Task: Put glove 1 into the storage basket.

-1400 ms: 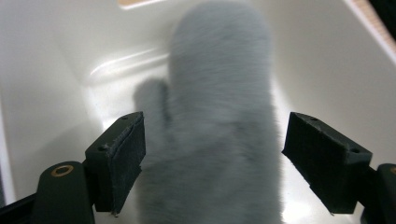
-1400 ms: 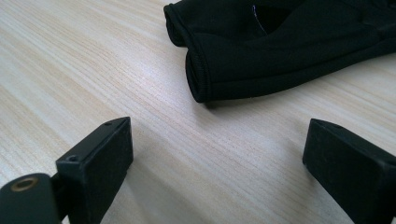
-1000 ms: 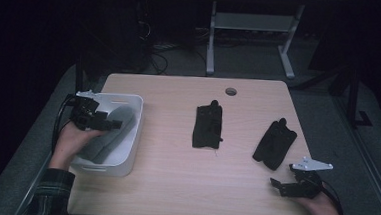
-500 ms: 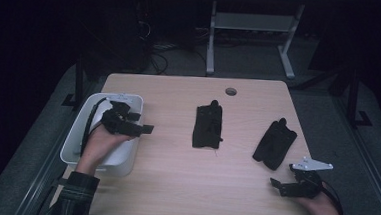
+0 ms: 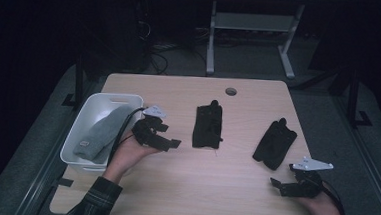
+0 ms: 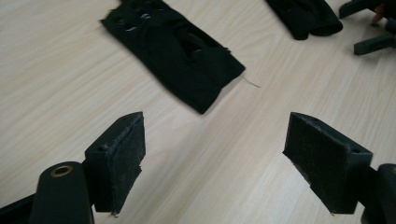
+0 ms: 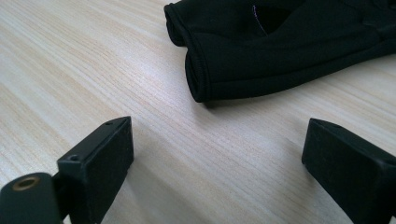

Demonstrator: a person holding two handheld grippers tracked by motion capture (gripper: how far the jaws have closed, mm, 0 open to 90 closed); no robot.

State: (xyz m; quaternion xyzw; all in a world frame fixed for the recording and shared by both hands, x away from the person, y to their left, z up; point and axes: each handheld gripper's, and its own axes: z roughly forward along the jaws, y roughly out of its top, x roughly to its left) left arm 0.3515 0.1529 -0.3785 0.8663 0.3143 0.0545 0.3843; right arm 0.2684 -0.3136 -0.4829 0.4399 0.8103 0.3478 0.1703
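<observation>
1. My left gripper [image 5: 169, 142] is matte black, topped by a grey three-cornered plate, with a black cable looping off behind its fingers.
2. Its fingers [image 6: 122, 161] are blocky, faced with rough dark pads; a brass-ringed hole sits just behind the nearer one.
3. My right gripper [image 5: 280, 185] matches: black body, grey plate, black cable trailing behind.
4. Its fingers [image 7: 100, 158] show small screw holes on top.
5. I wear a dark plaid sleeve [image 5: 97, 199] on the left arm.
</observation>
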